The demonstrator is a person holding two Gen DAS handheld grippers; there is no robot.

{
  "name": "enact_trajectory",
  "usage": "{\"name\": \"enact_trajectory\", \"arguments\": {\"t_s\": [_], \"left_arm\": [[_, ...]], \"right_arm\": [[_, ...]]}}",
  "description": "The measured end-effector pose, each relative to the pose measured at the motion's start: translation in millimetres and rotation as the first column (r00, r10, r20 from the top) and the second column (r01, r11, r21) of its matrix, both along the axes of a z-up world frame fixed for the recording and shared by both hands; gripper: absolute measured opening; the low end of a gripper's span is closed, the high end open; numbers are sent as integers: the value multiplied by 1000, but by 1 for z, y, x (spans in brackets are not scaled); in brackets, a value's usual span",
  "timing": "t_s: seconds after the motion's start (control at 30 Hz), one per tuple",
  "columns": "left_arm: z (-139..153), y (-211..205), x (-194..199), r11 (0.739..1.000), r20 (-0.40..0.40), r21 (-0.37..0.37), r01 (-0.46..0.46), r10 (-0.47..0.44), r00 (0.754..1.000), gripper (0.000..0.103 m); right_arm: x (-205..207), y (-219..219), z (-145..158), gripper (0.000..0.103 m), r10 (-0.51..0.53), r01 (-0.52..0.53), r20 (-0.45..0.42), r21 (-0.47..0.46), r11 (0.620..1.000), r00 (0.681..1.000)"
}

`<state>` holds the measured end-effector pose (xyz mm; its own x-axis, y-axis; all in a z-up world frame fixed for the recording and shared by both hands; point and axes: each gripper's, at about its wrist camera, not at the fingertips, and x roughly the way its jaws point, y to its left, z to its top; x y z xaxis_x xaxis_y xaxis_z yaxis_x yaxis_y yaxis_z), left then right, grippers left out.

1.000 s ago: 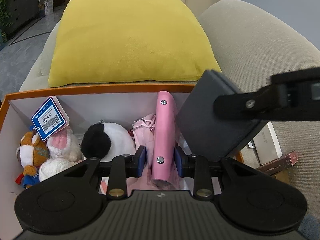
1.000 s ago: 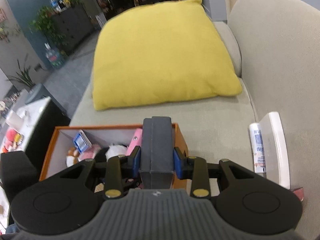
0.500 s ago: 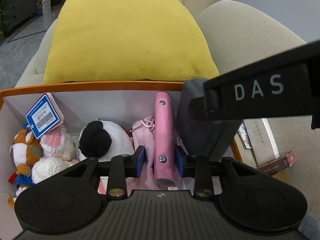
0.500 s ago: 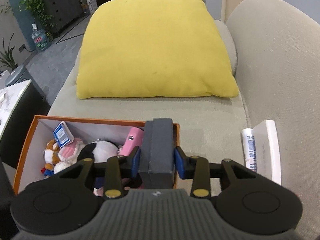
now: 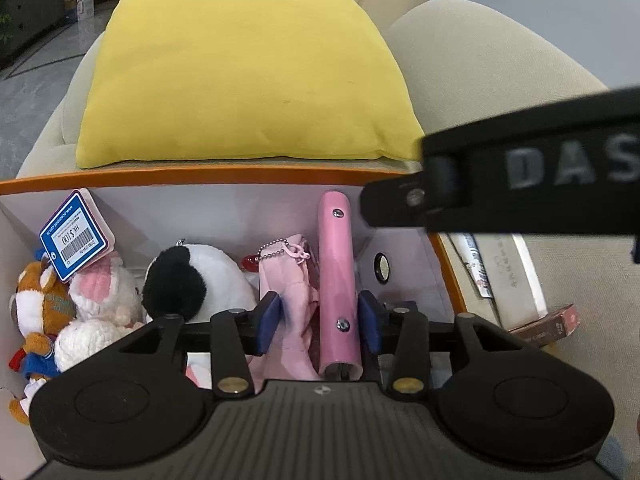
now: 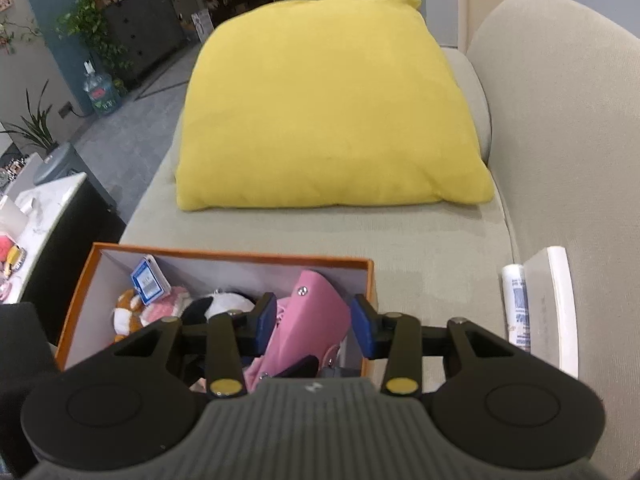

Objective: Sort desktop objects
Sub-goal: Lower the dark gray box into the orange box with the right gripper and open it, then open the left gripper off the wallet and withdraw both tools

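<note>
Left wrist view, left to right: I see plush toys (image 5: 96,300) with a blue price tag (image 5: 74,236) in the orange box (image 5: 200,176), then a pink case (image 5: 336,276) standing between the pads of my left hand-held gripper (image 5: 318,316), whose jaws are opening and no longer press it. On the right wrist view my right hand-held gripper (image 6: 314,318) hangs over the same box (image 6: 240,257) on the sofa (image 6: 440,248), jaws opening and gripping nothing, with books (image 6: 548,300) lying further right.
</note>
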<state>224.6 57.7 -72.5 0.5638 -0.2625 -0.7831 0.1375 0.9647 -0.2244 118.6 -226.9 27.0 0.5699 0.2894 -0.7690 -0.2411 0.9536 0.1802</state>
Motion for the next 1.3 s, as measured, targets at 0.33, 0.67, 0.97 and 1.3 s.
{"name": "enact_trajectory", "arguments": {"t_s": [0.33, 0.67, 0.97, 1.3], "left_arm": [[30, 30, -12, 993, 42, -82, 80, -77, 996, 53], [43, 40, -60, 969, 64, 19, 246, -246, 967, 53], [21, 40, -58, 962, 11, 54, 268, -269, 963, 53], [5, 36, -45, 956, 3, 100, 276, -278, 961, 44]], "right_arm": [[-7, -19, 17, 43, 95, -96, 82, 11, 995, 992], [-40, -20, 20, 43, 412, -397, 90, -148, 906, 907], [-39, 24, 6, 43, 595, -558, 36, -303, 772, 803], [19, 49, -10, 43, 411, -421, -92, -224, 879, 907]]}}
